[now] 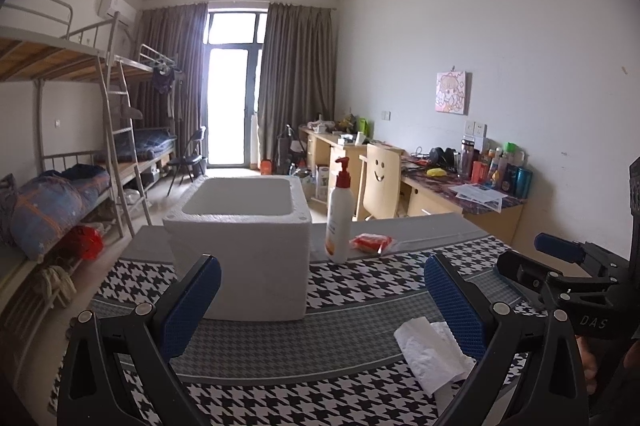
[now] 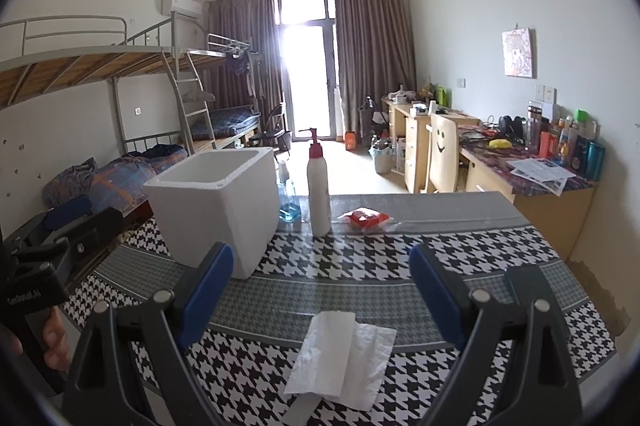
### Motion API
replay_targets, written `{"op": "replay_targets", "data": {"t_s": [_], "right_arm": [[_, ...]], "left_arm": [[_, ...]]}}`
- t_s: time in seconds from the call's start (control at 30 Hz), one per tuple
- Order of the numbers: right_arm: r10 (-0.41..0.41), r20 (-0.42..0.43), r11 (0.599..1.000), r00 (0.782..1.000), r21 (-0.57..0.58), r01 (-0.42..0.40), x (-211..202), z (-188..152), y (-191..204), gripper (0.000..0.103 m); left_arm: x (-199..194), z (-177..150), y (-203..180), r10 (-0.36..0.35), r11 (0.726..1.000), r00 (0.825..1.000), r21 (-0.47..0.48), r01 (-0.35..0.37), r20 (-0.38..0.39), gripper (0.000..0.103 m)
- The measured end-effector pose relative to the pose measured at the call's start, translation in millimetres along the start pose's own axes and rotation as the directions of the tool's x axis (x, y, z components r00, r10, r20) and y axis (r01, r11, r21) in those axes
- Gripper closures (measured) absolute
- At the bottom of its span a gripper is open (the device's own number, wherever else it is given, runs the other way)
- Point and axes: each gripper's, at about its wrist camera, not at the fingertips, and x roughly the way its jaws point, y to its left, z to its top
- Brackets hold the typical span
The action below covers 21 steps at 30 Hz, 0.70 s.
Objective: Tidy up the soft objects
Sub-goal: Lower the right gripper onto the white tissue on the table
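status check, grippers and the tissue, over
Both grippers, left and right, open, empty. Tissue flat on tablecloth, ahead of the right jaws. Foam box empty; nothing blocking.

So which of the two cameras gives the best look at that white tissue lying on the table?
The right wrist view: the tissue lies whole and unobstructed between the open jaws. In the left wrist view the tissue sits low right, partly hidden behind one blue pad.

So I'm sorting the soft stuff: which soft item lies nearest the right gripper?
The white paper towel, flat on the checked cloth just ahead of the open right gripper. The red packet lies farther back, beside the pump bottle.
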Motion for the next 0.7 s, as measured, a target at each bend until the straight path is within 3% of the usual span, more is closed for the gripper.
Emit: {"op": "replay_targets", "data": {"t_s": [0.7], "right_arm": [[-0.018, -0.085, 1.0, 0.996, -0.005, 0.018, 7.2, -27.1, -13.2, 0.011]], "left_arm": [[18.4, -21.7, -14.7, -0.06, 0.998, 0.995, 0.006, 0.061, -0.074, 0.001]]}}
